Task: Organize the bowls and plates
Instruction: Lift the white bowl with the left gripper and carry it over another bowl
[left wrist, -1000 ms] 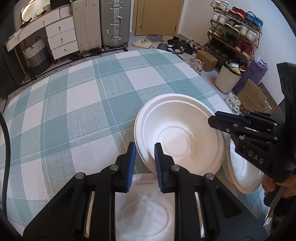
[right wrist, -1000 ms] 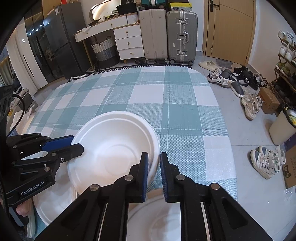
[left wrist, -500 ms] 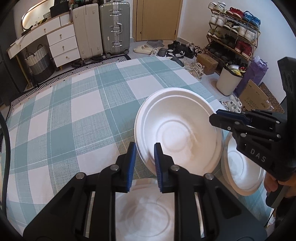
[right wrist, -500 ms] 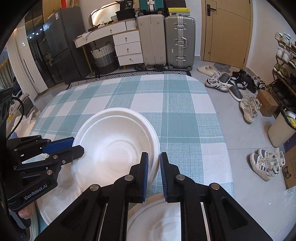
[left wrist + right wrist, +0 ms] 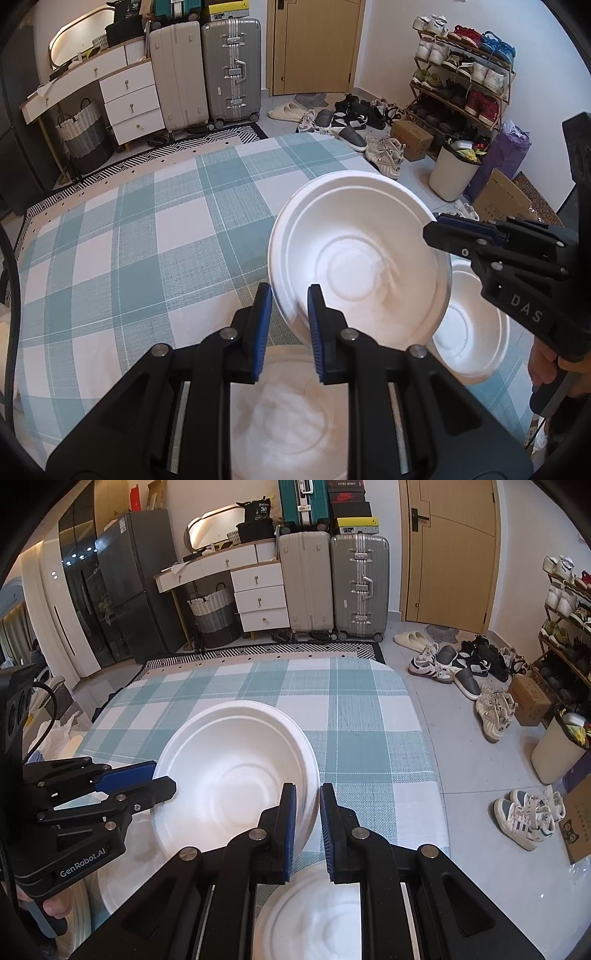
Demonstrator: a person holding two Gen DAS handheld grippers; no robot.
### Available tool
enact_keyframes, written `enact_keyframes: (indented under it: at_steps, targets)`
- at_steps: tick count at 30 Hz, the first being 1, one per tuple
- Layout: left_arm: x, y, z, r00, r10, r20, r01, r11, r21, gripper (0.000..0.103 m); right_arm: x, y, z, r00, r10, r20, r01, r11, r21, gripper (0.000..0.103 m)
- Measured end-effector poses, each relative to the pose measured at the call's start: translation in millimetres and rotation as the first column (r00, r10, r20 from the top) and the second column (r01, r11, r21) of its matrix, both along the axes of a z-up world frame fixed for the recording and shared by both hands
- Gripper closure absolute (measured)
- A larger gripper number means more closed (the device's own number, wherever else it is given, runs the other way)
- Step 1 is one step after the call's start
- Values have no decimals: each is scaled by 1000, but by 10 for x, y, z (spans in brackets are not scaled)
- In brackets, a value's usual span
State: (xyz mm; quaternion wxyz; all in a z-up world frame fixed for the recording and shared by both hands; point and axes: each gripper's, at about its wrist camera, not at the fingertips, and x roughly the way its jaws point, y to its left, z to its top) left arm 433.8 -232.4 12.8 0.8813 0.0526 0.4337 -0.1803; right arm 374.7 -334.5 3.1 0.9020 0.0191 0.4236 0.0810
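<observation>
Left wrist view: left gripper [image 5: 286, 325] clamped on near rim of white foam bowl [image 5: 358, 266], held clear above the table's [image 5: 122, 258] near right corner. Probably light, stiff, dentable; rim grip suits.

Right wrist view: right gripper [image 5: 304, 827] pinches opposite rim of bowl [image 5: 236, 775]. Plain, ringed base.

Your path over the checked counter [image 5: 122, 258] lies bare toward its far edge and left side, near edge crowded by two white bowls [image 5: 280, 417] [image 5: 469, 328], lifted bowl [image 5: 354, 258] spanning between both grippers.
</observation>
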Motion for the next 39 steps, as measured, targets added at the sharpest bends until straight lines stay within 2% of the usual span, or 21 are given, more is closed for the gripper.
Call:
enact_keyframes:
  at_steps: [12,21,30,39]
  targets:
    - [-490,236,411,998,30,53,-30,1000,-1,86,-360,218,409,997,24,75,-25,1000,18,90]
    - [-913,513,586,995,70,68,-69,998,-7,86,-683,492,617,992,70,103,-74,997,31,90]
    - [-1256,756,633,992,103,72,-103,995,-7,86,-904,744,620,991,98,93,-101,994,31,90]
    - [-1368,924,542,991,124,58,-124,992,-1,86,-998,934,508,991,115,72,-118,992,40,90]
